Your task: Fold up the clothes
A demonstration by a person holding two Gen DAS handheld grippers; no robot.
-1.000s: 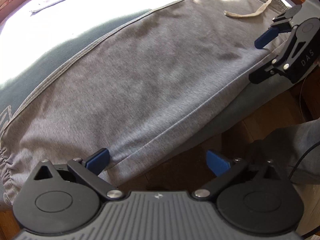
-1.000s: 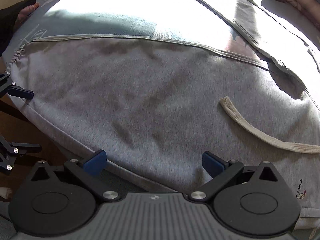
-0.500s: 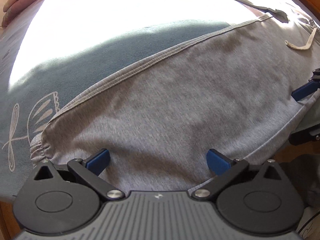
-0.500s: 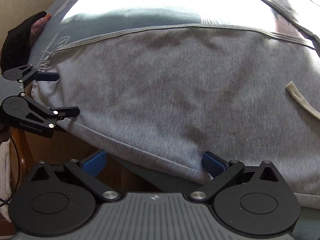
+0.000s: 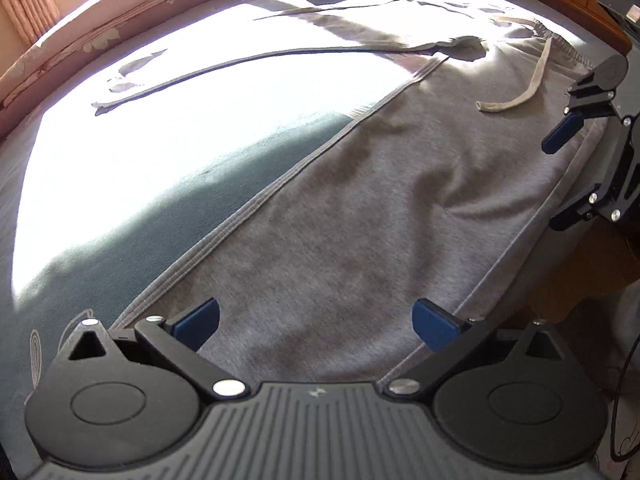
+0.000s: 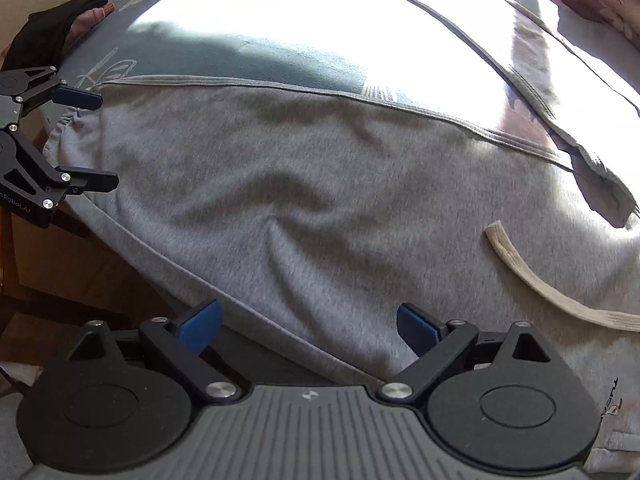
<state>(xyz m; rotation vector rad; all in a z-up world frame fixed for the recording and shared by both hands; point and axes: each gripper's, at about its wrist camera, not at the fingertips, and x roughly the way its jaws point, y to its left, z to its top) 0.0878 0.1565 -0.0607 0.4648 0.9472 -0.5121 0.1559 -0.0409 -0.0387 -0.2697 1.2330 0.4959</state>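
Note:
Grey sweatpants (image 5: pixel 360 220) lie flat on a bed, one leg running from the cuff end up to the waistband with its cream drawstring (image 5: pixel 516 96). My left gripper (image 5: pixel 316 326) hovers open above the leg's lower end, pads clear of the cloth. In the right wrist view it shows at the far left (image 6: pixel 90 140) beside the gathered cuff. My right gripper (image 6: pixel 308 328) sits at the pants' (image 6: pixel 320 200) near side seam toward the waist. Its jaws are closing with the cloth edge between them, and the pads are not pressing. The drawstring (image 6: pixel 540 292) lies to its right.
A teal bed sheet (image 5: pixel 200 184) lies under the pants, with bright sun across its far half. The other pant leg (image 5: pixel 280 56) stretches through the sunlit part. Wooden floor (image 5: pixel 580 272) drops away past the bed's near edge. A gloved hand (image 6: pixel 44 36) holds the left gripper.
The left gripper has lifted and tilted, so more of the bed and waistband shows. The right gripper's jaws have narrowed a little. A shallow crease has formed in the middle of the leg.

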